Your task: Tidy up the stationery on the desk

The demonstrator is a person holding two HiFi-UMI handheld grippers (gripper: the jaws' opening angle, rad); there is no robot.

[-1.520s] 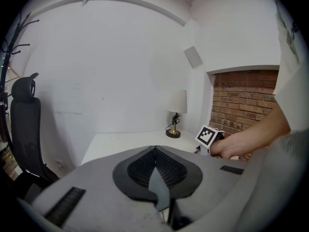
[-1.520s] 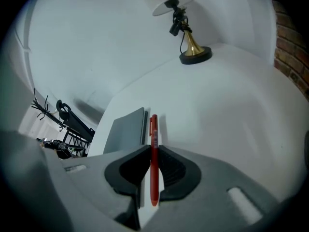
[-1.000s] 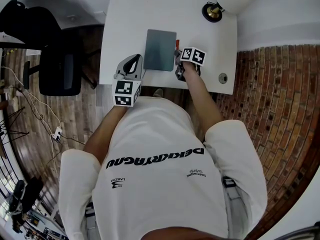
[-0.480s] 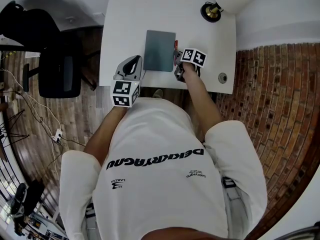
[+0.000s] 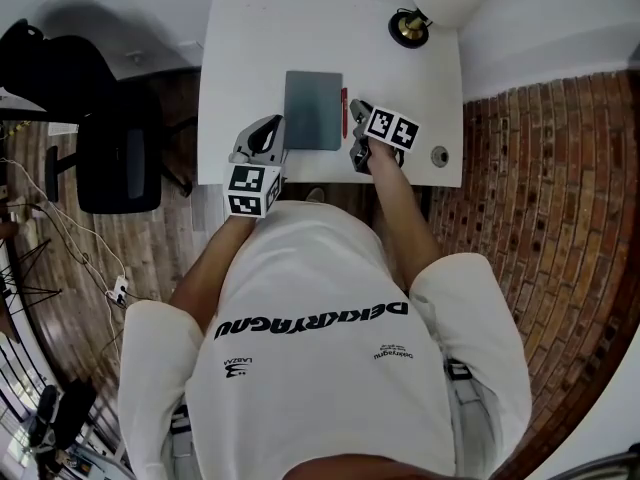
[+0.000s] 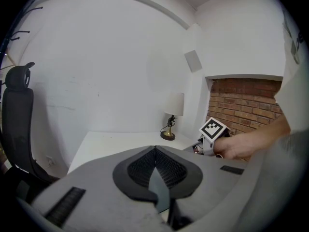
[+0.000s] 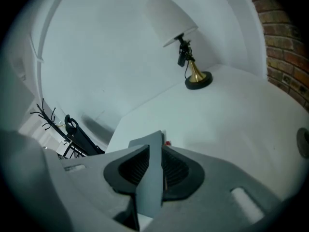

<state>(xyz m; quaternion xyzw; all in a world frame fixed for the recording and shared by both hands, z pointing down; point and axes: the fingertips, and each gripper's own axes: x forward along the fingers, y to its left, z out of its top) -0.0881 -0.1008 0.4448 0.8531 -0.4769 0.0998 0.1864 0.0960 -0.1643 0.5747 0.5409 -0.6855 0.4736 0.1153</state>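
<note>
A grey notebook (image 5: 313, 109) lies flat in the middle of the white desk (image 5: 250, 48). A red pen (image 5: 344, 113) lies along the notebook's right edge. My right gripper (image 5: 354, 142) sits near the desk's front edge, just short of the pen's near end, and is open a little with nothing in it. Through its narrow gap (image 7: 155, 149) I see the notebook (image 7: 147, 140) and the pen's tip (image 7: 167, 143). My left gripper (image 5: 266, 128) rests by the notebook's near left corner. Its tips (image 6: 154, 149) touch, holding nothing.
A brass lamp with a white shade (image 5: 410, 26) stands at the desk's far right corner. A round grommet (image 5: 439, 155) sits near the front right edge. A black chair (image 5: 110, 138) stands left of the desk and a brick wall (image 5: 540, 188) to the right.
My right gripper has drawn back from the pen towards the desk's front edge, so more of the pen's length shows. The left gripper stays where it was.
</note>
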